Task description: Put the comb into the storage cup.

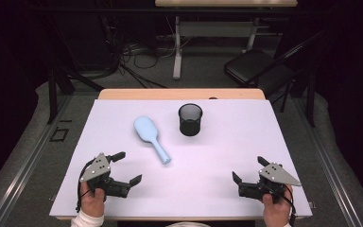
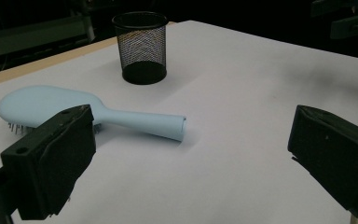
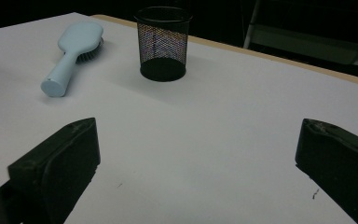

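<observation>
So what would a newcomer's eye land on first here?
The pale blue hairbrush lying bristles down on the white table, left of centre. Just right of it and farther back stands a black mesh cup, upright. Near the front edge, the left tool and right tool both rest open.

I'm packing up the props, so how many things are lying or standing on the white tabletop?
2: a light blue hairbrush lying bristles down left of centre, and a black mesh cup standing upright to its right, apart from it. Nothing appears hidden.
</observation>
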